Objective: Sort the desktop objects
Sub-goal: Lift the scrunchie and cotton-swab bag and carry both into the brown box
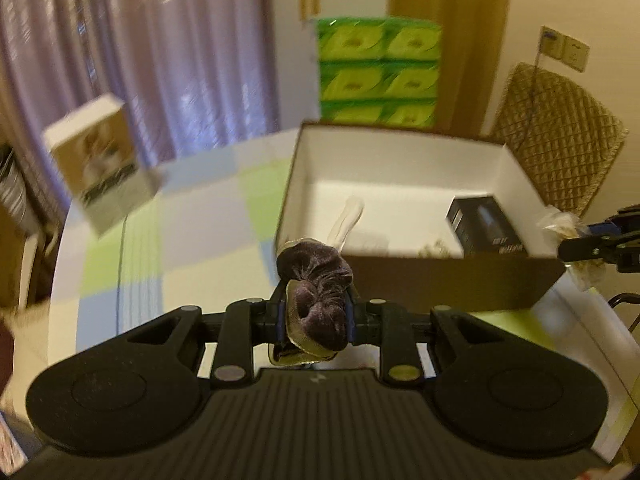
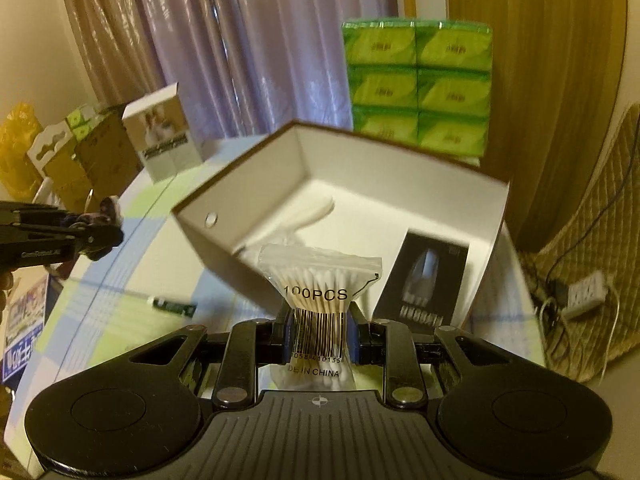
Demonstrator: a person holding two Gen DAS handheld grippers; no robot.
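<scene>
My left gripper is shut on a dark purple velvet scrunchie, held just short of the near wall of an open brown box with a white inside. My right gripper is shut on a clear bag of cotton swabs printed "100PCS", in front of the same box. Inside the box lie a black carton and a white plastic item. The right gripper shows at the right edge of the left wrist view; the left gripper shows at the left of the right wrist view.
A white and gold product box stands on the checked tablecloth at the back left. A green tissue multipack rises behind the box. A small dark item lies on the cloth. A quilted chair and power strip are right.
</scene>
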